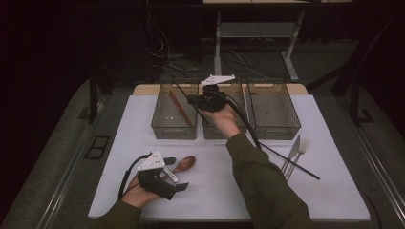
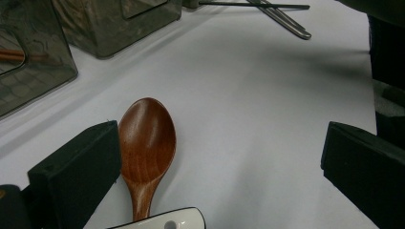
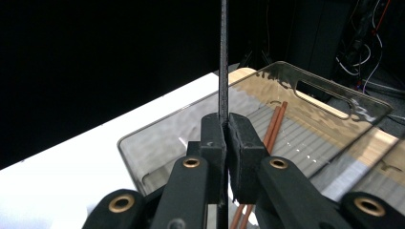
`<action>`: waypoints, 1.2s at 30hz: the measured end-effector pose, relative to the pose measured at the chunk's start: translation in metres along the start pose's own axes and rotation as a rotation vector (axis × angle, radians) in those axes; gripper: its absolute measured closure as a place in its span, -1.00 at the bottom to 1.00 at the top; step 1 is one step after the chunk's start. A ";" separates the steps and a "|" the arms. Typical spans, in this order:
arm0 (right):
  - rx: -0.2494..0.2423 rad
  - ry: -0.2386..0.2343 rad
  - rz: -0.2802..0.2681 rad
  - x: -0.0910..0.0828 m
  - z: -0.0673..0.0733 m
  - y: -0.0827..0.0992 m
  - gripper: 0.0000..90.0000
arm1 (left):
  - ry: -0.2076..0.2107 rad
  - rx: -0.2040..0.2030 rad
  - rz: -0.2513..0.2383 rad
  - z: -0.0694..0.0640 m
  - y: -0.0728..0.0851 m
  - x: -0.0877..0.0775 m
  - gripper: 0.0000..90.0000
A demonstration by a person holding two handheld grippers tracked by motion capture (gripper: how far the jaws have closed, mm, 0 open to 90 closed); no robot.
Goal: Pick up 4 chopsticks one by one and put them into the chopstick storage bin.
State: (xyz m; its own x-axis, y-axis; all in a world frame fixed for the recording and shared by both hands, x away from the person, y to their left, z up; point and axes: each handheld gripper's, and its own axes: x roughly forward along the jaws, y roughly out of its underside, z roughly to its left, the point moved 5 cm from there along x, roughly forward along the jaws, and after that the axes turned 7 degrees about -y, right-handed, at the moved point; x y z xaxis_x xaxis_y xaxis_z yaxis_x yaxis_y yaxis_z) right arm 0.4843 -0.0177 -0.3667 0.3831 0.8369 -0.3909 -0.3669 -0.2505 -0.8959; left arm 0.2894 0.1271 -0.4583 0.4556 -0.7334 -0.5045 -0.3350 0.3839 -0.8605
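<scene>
Nearest, the left claw [image 1: 175, 180] rests spread on the table [image 1: 215, 191], a wooden spoon [image 2: 145, 143] between its jaws. Farther off, the right claw [image 3: 224, 138] pinches a black chopstick [image 3: 223, 57] above the left bin [image 3: 200, 124], holding brown chopsticks [image 3: 276, 124]; knife [image 1: 292, 151] and fork [image 1: 300, 151] lie right.

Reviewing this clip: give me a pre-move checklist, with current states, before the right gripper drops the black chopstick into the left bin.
1. Right gripper shut on the black chopstick: ok.
2. Chopstick over the left bin, which already holds brown chopsticks: ok.
3. Chopstick lined up with the bin's length: cannot tell.
4. Left gripper open, apart from the right one, wooden spoon beside one jaw and not gripped: ok.
5. Second black chopstick, knife and fork still on the table, unsorted: not ok.
</scene>
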 end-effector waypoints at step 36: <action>0.043 0.036 0.256 0.084 0.001 0.021 0.48 | 0.018 0.000 -0.004 0.000 -0.001 -0.001 -1.00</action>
State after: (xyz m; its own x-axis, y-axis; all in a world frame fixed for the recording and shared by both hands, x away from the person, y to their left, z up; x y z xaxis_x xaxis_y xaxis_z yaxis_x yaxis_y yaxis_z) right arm 0.5078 0.0481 -0.4177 0.3022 0.7309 -0.6119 -0.4917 -0.4305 -0.7569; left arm 0.2888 0.1274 -0.4571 0.4423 -0.7450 -0.4993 -0.3334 0.3803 -0.8627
